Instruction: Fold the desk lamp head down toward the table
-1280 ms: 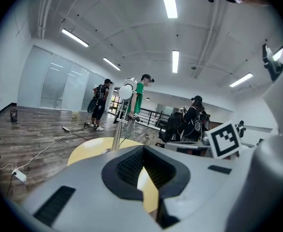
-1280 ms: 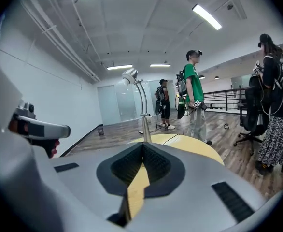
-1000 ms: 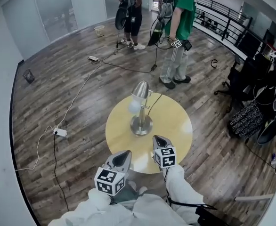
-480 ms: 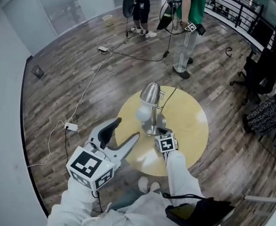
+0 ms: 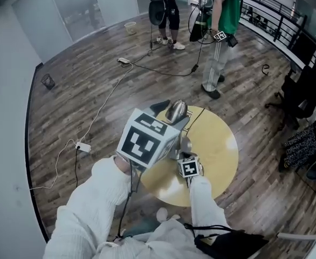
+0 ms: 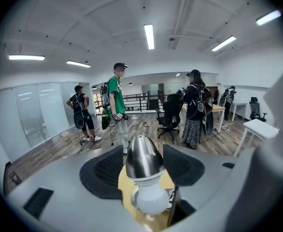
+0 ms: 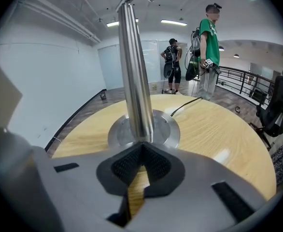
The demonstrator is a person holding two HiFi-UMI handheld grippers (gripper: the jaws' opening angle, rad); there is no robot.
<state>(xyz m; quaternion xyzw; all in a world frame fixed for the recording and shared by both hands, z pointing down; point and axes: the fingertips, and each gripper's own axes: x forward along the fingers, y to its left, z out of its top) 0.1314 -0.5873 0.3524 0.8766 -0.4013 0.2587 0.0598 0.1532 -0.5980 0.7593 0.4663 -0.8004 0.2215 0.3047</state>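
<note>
The round table [image 5: 222, 150] has bare top on its right and far sides. Its rim is clear all round except at the near edge, where the person stands. Wooden floor [image 5: 93, 90] lies open around it. Two people [image 5: 222, 15] stand well apart beyond the far side, and office chairs [image 5: 309, 85] crowd the right. A cord [image 7: 185, 105] runs from the lamp across the top to the far edge.

The lamp stands left of the table's middle, its post [image 7: 134, 71] upright on a round metal base [image 7: 165, 129]. The lamp head [image 6: 140, 156] sits high on the post, tilted, with the white bulb [image 6: 152, 199] facing down toward the left gripper's camera.

The left gripper [image 6: 142, 151] has just been opening its jaws; they stand wide apart with the lamp head between them. The ribbed pads [image 6: 107, 170] flank the metal shade closely on both sides without pressing on it.

The right gripper [image 7: 141, 146] is low over the table, its jaws closed tip to tip and holding nothing. The tips sit right at the foot of the post, over the base. Whether they touch it I cannot tell.
</note>
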